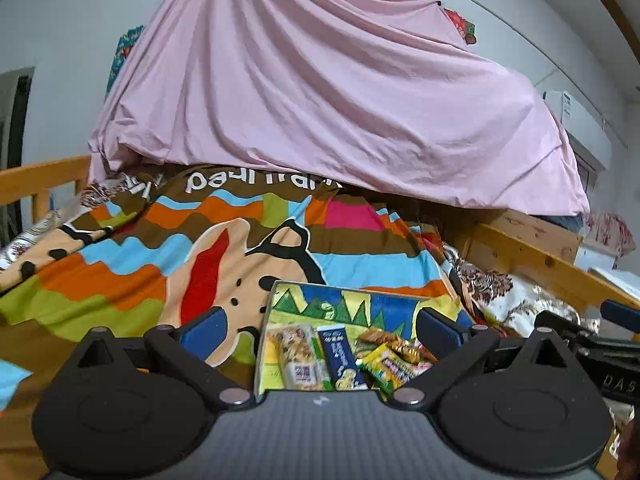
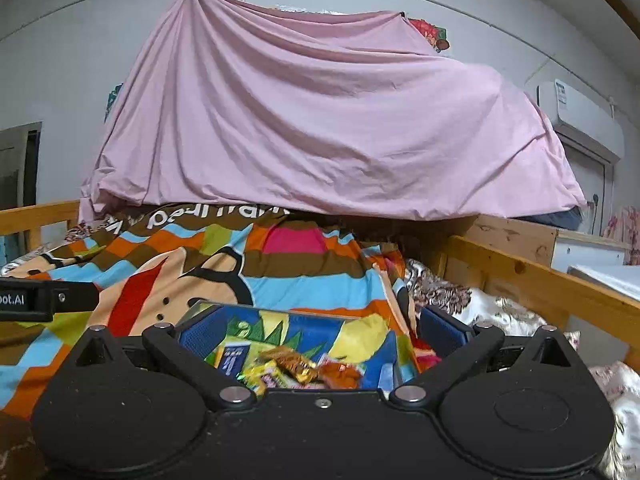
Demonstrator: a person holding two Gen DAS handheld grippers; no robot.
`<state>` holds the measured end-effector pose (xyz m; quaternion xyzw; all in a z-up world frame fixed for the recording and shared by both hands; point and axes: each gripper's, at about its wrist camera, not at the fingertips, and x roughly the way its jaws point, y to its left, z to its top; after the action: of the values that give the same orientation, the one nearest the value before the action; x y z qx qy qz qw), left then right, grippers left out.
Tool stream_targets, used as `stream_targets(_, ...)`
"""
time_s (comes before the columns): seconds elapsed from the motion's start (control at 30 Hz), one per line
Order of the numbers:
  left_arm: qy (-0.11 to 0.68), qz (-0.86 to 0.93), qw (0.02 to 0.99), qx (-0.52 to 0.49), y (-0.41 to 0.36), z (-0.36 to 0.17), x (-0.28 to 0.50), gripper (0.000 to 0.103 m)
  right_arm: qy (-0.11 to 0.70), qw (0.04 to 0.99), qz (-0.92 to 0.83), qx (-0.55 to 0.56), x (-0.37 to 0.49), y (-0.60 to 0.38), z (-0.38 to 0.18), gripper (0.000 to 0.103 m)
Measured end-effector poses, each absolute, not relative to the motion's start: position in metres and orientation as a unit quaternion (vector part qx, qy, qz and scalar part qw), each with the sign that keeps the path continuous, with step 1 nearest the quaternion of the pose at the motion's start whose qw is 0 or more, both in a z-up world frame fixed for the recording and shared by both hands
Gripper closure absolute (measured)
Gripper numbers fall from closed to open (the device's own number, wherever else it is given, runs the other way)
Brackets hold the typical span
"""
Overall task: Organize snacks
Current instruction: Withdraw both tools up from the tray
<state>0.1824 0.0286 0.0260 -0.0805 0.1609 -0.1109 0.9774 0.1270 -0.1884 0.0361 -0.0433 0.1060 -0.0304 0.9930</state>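
A colourful painted tray (image 1: 344,300) lies on the bed, holding several snack packets: a clear bag of biscuits (image 1: 298,356), a blue packet (image 1: 340,354), a yellow-green packet (image 1: 390,366) and gold-wrapped sweets (image 1: 396,344). My left gripper (image 1: 320,326) is open and empty, its blue pads either side of the tray. In the right wrist view the same tray (image 2: 360,340) shows the blue packet (image 2: 232,358) and gold and orange wrappers (image 2: 296,364). My right gripper (image 2: 320,330) is open and empty above it.
A striped cartoon blanket (image 1: 200,248) covers the bed. A pink sheet (image 1: 320,100) hangs over the back. Wooden bed rails (image 2: 540,276) run along the right and the far left (image 1: 40,180). The other gripper shows at the right edge (image 1: 600,344) and left edge (image 2: 44,298).
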Motion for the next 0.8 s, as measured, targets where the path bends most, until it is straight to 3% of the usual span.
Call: stream_targets(0.8, 0.182, -0.085, 0.979, -0.047, 0.046, 0.011, 0.083, 0.000, 0.153, 0.987, -0.029, -0.042, 0.018, -0.193, 0.019, 0.001)
